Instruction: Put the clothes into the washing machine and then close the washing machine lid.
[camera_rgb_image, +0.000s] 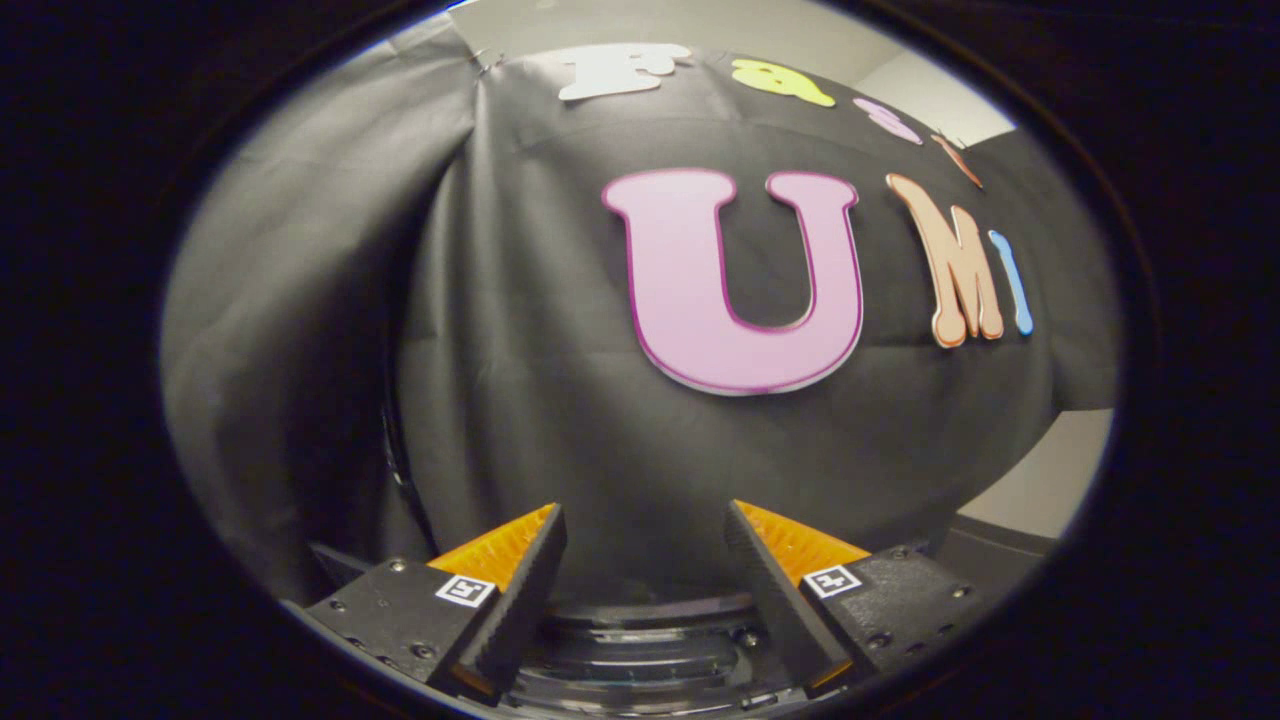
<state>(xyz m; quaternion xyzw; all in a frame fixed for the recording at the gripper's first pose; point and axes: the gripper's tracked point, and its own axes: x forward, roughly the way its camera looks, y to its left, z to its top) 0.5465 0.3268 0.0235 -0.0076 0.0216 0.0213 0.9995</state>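
Note:
My gripper points up at the booth's black cloth wall, its two fingers apart with nothing between them. Low between the fingers, close to the camera, I see a curved dark and clear rim that looks like part of the washing machine's lid or opening; I cannot tell which. The rest of that thing is hidden below the fingers.
The black cloth wall hangs straight ahead beyond the fingers, with a fold to the left. A pale wall and a dark edge show past the right finger.

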